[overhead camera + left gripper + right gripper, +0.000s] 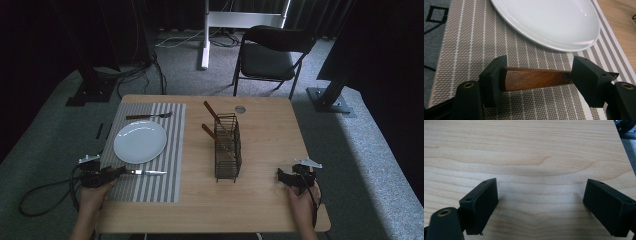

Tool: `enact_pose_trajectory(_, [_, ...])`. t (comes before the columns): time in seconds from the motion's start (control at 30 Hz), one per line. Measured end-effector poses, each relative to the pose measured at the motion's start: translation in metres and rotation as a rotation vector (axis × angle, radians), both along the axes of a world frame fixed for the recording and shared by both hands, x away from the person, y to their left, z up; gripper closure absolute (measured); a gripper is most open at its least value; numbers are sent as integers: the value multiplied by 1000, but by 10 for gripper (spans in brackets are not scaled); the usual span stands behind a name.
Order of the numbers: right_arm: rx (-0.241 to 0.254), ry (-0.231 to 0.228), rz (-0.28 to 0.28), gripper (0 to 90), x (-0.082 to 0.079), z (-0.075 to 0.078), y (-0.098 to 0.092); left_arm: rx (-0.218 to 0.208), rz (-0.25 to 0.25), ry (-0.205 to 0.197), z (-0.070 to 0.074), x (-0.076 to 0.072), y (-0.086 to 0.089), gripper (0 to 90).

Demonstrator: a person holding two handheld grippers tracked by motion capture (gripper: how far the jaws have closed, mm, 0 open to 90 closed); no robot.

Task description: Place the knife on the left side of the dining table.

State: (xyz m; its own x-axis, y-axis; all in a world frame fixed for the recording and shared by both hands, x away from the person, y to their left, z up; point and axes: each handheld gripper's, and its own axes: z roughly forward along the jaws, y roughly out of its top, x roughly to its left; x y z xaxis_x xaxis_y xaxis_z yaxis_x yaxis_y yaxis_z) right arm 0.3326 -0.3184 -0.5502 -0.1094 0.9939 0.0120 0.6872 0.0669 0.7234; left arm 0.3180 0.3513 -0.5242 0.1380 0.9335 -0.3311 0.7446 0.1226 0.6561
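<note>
A knife (145,172) with a brown wooden handle (536,79) lies on the striped placemat (150,187), just on the near side of the white plate (140,141). My left gripper (119,171) is low over the handle. In the left gripper view the handle runs crosswise between the two black jaws of the left gripper (540,62), which stand apart with their pads off it. The plate (554,20) lies just beyond. My right gripper (281,176) rests near the table's front right with its jaws wide. In the right gripper view, the right gripper (541,192) has bare wood between its jaws.
A fork (148,116) lies on the mat beyond the plate. A black wire basket (227,150) at mid-table holds two wooden-handled utensils (212,114). A small round disc (240,109) sits near the far edge. A black chair (272,55) stands behind the table.
</note>
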Motion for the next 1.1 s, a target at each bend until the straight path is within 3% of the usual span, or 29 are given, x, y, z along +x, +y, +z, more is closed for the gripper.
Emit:
enact_pose_trajectory(0.13, [0, 0, 0, 119, 0, 0, 0, 21, 10, 42, -4, 5, -3, 250])
enact_pose_trajectory(0.27, [0, 0, 0, 119, 0, 0, 0, 69, 25, 59, -4, 8, -8, 221])
enact_pose_trajectory(0.33, [0, 0, 0, 119, 0, 0, 0, 123, 28, 65, -4, 11, -13, 212])
enact_pose_trajectory(0.37, [0, 0, 0, 119, 0, 0, 0, 123, 28, 65, -4, 11, -13, 203])
enact_pose_trajectory(0.4, [0, 0, 0, 119, 0, 0, 0, 197, 25, 76, -3, 13, -19, 203])
enact_pose_trajectory(0.43, [0, 0, 0, 120, 0, 0, 0, 205, 25, 79, -3, 14, -21, 187])
enact_pose_trajectory(0.63, [0, -1, 1, 121, 0, 0, 0, 214, 35, 68, -4, 15, -24, 182])
enact_pose_trajectory(0.77, [0, -1, 1, 122, 0, 0, 0, 200, 48, 21, 1, 6, -23, 183])
enact_pose_trajectory(0.97, [0, -1, 0, 121, 0, 0, 0, 175, 13, -49, 8, -15, -25, 182])
enact_pose_trajectory(1.07, [0, -1, 1, 121, 0, 0, 0, 169, -21, -67, 8, -26, -29, 180])
enact_pose_trajectory(1.1, [0, -1, 0, 121, 0, 0, 0, 177, -44, -61, 7, -29, -32, 119])
